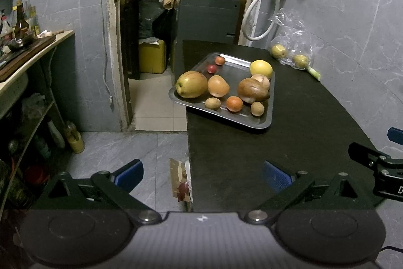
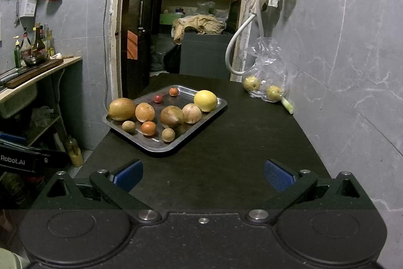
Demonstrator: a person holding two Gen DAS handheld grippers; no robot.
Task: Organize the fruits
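Steel tray (image 2: pixel 214 102) holds most fruit, so with both grippers' jaws wide and empty, reach the right gripper (image 2: pixel 203 175) for the 2 bagged pears (image 2: pixel 252 83) first.

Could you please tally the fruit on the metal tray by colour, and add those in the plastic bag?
Tray:
Yellow: 1
Yellow-green: 1
Orange or red: 4
Brown or tan: 4
Plastic bag, yellow-green: 2
Total: 12

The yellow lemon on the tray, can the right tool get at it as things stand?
Probably yes. The right tool is open and empty, and the lemon sits exposed at the tray's right edge, bare tabletop between them. The neighbouring fruit sits close, though.
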